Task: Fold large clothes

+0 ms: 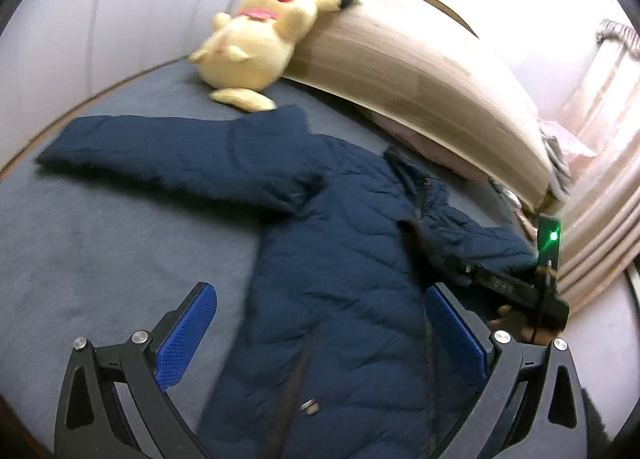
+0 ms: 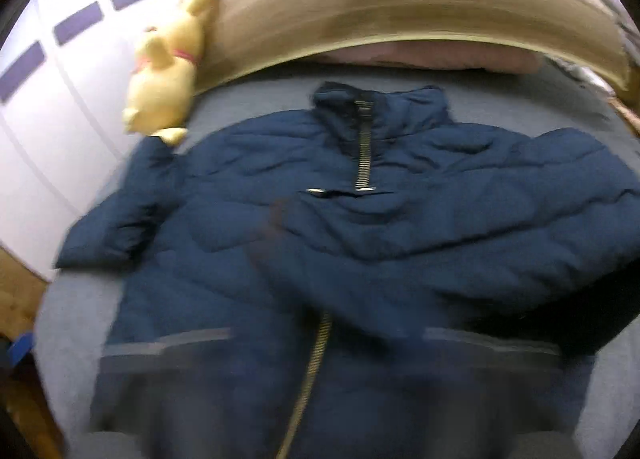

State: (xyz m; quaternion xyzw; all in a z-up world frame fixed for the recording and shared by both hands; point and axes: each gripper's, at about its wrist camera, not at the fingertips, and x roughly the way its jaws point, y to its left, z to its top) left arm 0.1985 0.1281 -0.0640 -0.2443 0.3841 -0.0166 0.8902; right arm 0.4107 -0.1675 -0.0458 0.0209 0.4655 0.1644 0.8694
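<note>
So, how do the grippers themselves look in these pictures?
The left gripper has black metal linkage arms with silver round bolts, and its two fingers carry bright blue pads with a fine dotted texture. The right gripper shows in the left view as a black bar body with a small upright board that has a green light, and a thin cable. Its own view is too blurred to show the fingers clearly.

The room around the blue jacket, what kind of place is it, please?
Most likely a bedroom. The navy padded jacket lies spread on a bed's grey-blue sheet, a wooden headboard stands at its far end, and a yellow plush toy leans against that board.
</note>
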